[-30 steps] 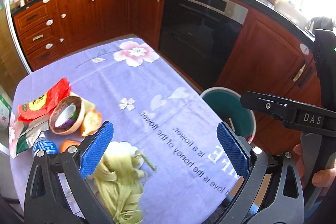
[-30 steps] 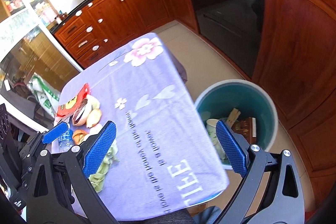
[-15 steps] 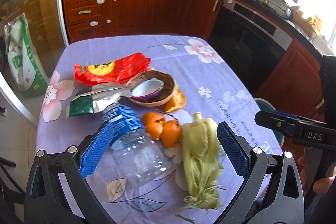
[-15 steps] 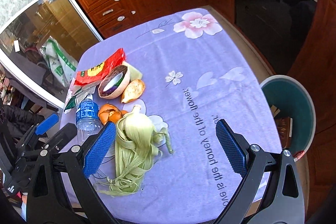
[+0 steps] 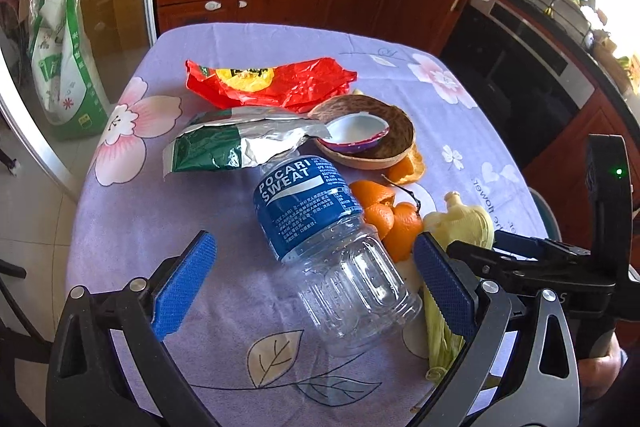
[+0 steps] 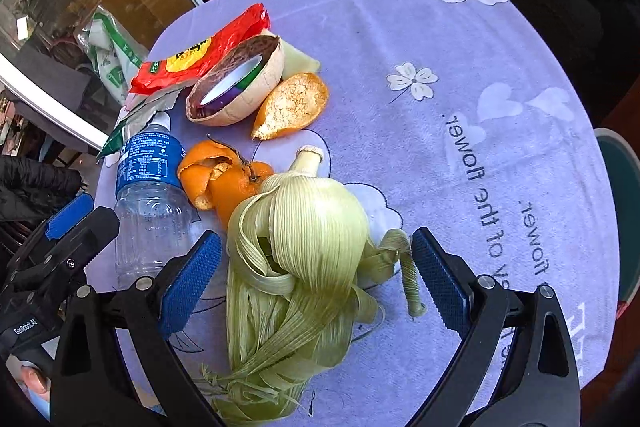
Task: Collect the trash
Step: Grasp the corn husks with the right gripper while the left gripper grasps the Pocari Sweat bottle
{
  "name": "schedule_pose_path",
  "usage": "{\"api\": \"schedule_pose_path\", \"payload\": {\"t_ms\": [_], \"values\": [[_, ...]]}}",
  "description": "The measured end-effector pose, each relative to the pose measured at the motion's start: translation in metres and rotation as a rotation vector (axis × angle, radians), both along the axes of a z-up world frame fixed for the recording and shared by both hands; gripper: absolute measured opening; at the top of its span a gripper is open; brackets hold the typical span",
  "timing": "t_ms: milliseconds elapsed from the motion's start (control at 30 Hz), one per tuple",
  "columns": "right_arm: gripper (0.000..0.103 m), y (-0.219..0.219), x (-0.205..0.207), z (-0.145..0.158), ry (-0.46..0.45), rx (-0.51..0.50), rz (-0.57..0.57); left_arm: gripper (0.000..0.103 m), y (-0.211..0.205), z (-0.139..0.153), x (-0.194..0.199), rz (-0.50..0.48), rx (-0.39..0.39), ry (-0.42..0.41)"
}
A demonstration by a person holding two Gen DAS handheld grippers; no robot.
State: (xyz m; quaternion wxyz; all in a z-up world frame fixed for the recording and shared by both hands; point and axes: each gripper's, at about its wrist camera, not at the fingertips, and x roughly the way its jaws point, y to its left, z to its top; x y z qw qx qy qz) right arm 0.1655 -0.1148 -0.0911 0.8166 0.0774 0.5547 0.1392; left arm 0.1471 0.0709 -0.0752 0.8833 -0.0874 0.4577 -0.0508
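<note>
Both tongs lower now — bottle (image 5: 332, 243), husk (image 6: 304, 267) nearer.

The blue label on the plastic bottle (image 5: 308, 203) reads "POCARI SWEAT". On the purple tablecloth (image 6: 460, 75), to the right of the bottle, printed words read "of the flower" and "flower". A small tag on the left gripper's (image 6: 28, 323) body reads "GenRobot.AI". The red wrapper's (image 5: 264, 83) print is illegible.

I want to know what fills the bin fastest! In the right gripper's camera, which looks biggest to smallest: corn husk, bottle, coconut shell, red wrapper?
1. corn husk, though it lies nearest the camera
2. bottle
3. coconut shell and red wrapper look alike; the wrapper is partly hidden, so no ranking.
</note>
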Motion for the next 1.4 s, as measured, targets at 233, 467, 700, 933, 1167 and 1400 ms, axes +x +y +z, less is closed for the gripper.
{"api": "schedule_pose_path", "payload": {"t_ms": [233, 467, 700, 933, 1167, 1400], "values": [[0.076, 0.004, -0.002, -0.007, -0.010, -0.011, 0.039, 0.099, -0.005, -0.013, 0.006, 0.004, -0.009, 0.039], [0.039, -0.001, -0.009, 0.004, -0.018, 0.028, 0.075, 0.099, -0.009, -0.023, 0.011, 0.022, 0.005, 0.071], [0.025, -0.004, -0.016, 0.010, -0.028, 0.045, 0.087, 0.099, -0.011, -0.030, 0.013, 0.037, 0.006, 0.094], [0.026, -0.014, -0.016, 0.008, -0.021, 0.014, 0.064, 0.099, -0.015, -0.039, 0.019, 0.038, 0.002, 0.123], [0.064, -0.012, -0.010, 0.007, -0.034, 0.000, 0.055, 0.098, -0.018, -0.044, 0.018, 0.032, 0.010, 0.135], [0.070, -0.003, 0.006, -0.006, -0.025, -0.002, 0.051, 0.098, -0.008, -0.045, 0.015, 0.044, 0.012, 0.152]]}}
